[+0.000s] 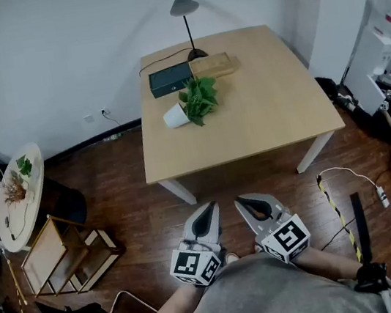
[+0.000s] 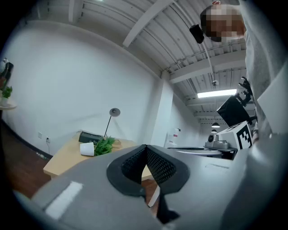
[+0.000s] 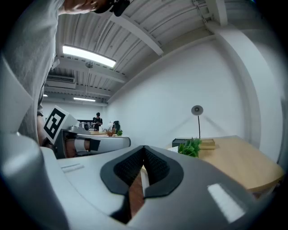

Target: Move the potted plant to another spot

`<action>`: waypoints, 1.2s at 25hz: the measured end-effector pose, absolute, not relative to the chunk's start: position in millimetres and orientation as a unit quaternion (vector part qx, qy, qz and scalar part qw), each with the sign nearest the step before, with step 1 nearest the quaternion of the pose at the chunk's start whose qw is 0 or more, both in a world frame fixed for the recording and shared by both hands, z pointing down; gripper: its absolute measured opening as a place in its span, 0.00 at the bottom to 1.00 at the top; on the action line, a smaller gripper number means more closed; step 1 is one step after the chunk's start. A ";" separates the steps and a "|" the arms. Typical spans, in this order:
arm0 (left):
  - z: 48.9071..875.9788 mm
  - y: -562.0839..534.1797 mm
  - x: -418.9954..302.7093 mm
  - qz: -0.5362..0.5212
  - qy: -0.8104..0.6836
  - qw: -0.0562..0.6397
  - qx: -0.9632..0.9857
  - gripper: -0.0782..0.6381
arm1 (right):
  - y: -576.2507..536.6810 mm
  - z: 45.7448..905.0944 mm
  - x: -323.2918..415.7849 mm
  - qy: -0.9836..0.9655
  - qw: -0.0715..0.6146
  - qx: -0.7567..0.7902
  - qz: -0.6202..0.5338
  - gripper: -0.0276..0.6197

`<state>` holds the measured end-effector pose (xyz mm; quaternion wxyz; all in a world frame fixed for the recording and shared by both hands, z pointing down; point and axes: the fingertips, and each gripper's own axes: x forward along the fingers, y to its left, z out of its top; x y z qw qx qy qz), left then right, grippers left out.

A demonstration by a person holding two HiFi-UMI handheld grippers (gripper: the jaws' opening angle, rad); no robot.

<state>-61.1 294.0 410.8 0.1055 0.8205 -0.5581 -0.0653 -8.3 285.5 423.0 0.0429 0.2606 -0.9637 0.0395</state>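
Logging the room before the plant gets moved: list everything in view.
table: one, light wood, room centre
potted plant: one, green in white pot, on its side, table's far left
dark box: one, blackish, behind the plant
wooden box: one, tan, beside dark box
lamp: one, dark, table's far edge
side table: one, pale, round, left
cable: one, white, floor at right
left tool: one, grey, shut, empty
right tool: one, grey, shut, empty

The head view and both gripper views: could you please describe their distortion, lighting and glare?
Head view: fisheye bows the table edges, corners darken, the lamp casts a faint shadow on the wall. Left gripper view: black vignette, the ceiling light blows out. Right gripper view: same vignette, a strip light glares, the potted plant looks fairly sharp.
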 end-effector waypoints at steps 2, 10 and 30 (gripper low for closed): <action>415.9 294.4 -66.2 -0.069 -0.557 0.107 0.821 0.11 | 286.4 426.5 -13.6 -0.965 0.046 0.257 0.039 0.05; 431.1 295.1 -91.7 -0.068 -0.552 0.128 0.821 0.11 | 287.0 442.5 -39.7 -0.960 0.065 0.266 0.058 0.05; 441.0 134.9 -152.5 -0.052 -0.580 0.137 0.801 0.11 | 122.9 452.1 -96.2 -0.962 0.050 0.258 0.081 0.05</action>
